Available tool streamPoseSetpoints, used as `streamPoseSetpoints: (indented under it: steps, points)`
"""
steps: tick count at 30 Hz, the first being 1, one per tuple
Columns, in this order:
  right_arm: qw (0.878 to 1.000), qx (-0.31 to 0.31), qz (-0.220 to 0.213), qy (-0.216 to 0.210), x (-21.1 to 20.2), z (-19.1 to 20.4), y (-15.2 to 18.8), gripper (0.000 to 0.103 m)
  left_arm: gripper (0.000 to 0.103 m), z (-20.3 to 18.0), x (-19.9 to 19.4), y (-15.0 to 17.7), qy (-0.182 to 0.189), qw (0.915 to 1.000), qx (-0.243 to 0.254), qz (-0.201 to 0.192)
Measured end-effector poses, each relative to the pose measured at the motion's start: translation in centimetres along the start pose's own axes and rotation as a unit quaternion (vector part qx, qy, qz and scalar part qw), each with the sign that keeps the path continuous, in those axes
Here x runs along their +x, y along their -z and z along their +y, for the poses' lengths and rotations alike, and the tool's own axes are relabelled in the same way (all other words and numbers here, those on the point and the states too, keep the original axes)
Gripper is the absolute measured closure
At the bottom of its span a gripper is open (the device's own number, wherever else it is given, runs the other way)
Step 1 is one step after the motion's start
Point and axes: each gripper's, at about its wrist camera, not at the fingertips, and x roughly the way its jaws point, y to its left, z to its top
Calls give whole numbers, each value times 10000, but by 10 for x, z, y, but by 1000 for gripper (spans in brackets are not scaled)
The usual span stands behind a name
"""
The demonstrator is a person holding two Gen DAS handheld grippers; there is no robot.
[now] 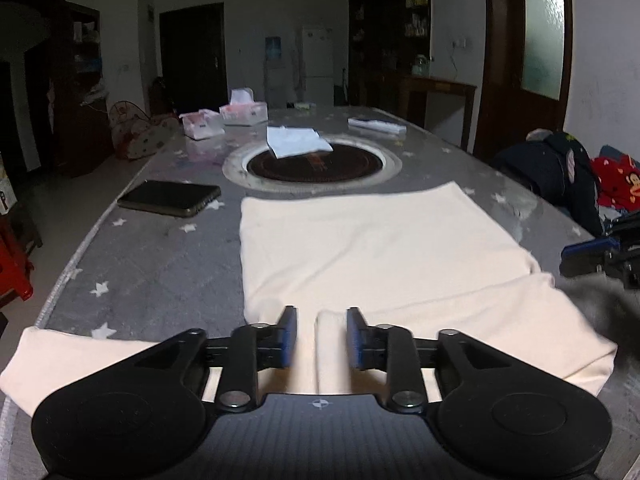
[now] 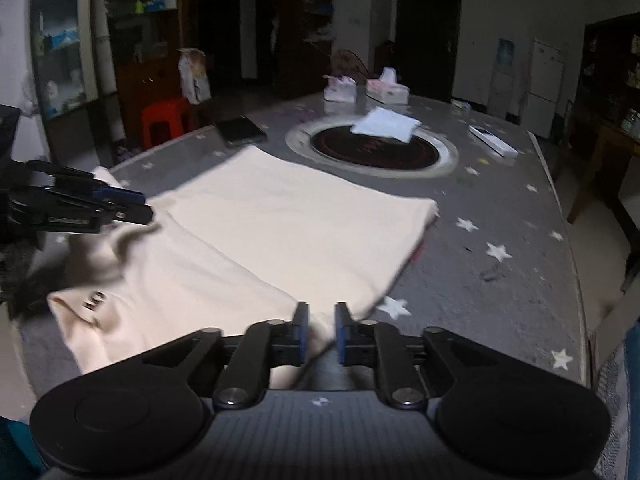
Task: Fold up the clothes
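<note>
Cream shirt (image 1: 360, 240) lies flat on the table (image 1: 160, 248), long axis running away from both claws toward the round inset (image 1: 312, 162). Left claw (image 1: 322, 338) pinches a near-edge fold; right claw (image 2: 322, 330) pinches the near corner — both partly closed on cloth.

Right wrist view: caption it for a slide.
Right gripper pinching the cream garment's near edge on the star-patterned table.

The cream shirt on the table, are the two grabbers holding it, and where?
Both seem to grip the cream cloth garment at its near edge: left gripper on a bunched fold, right gripper on the corner. Blur prevents certainty.
</note>
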Motion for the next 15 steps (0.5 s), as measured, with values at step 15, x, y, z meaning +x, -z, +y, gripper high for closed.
streamPoseSetpoints:
  steps: [15]
  points:
    - [9995, -105, -156, -258, -12, 34, 5, 64, 64, -2, -20, 19, 108, 9995, 310, 1]
